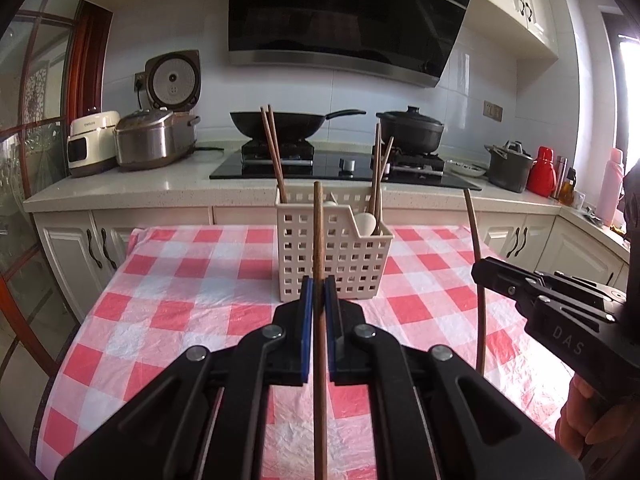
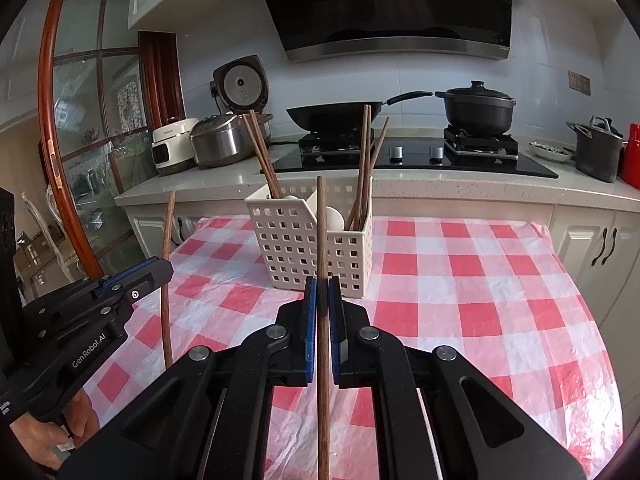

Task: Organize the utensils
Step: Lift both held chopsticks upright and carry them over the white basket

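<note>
A white perforated utensil basket (image 1: 316,252) (image 2: 296,248) stands on the red-checked table and holds several wooden chopsticks (image 1: 274,148) (image 2: 366,160) and a white spoon (image 1: 366,224). My left gripper (image 1: 319,284) is shut on a wooden chopstick (image 1: 318,232), held upright just in front of the basket. My right gripper (image 2: 322,284) is shut on another wooden chopstick (image 2: 322,232), also upright before the basket. Each gripper shows in the other's view: the right gripper (image 1: 478,268) with its chopstick (image 1: 474,232), the left gripper (image 2: 166,268) with its chopstick (image 2: 167,240).
The table (image 1: 192,296) wears a red and white checked plastic cloth. Behind it runs a counter (image 1: 152,188) with rice cookers (image 1: 154,140), a hob with a wok (image 1: 280,124) and a black pot (image 1: 412,128), a grey pot (image 1: 508,164) and a red flask (image 1: 542,172).
</note>
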`<state>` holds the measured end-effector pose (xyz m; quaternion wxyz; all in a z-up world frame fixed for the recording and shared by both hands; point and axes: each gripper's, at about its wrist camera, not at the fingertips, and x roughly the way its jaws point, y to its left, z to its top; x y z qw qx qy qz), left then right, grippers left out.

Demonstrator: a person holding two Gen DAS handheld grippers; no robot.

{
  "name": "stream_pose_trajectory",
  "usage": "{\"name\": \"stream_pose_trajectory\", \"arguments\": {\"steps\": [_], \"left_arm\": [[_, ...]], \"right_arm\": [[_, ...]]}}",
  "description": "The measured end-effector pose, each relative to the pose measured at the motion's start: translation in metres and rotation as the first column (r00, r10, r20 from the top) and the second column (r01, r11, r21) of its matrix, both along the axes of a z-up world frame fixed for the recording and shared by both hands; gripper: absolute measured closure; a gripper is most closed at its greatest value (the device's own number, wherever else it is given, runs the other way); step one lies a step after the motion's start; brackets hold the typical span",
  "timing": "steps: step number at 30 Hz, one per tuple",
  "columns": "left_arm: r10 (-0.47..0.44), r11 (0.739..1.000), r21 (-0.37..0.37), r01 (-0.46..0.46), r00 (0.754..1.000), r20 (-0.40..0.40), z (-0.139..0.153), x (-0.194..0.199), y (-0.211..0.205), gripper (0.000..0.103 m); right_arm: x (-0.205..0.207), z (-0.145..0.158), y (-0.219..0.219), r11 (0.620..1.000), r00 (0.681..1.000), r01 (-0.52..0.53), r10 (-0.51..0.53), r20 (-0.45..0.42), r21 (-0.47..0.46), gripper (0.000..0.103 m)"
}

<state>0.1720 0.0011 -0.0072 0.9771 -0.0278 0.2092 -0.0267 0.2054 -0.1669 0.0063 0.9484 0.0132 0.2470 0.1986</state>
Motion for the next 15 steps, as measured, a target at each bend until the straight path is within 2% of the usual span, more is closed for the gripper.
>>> {"name": "stream_pose_trajectory", "arguments": {"steps": [15], "left_arm": [[-0.009, 1.000, 0.019, 0.007, 0.998, 0.065, 0.020, -0.018, -0.006, 0.097]], "right_arm": [[-0.018, 0.021, -0.011, 1.000, 0.998, 0.010, -0.010, 0.067, 0.010, 0.097]]}}
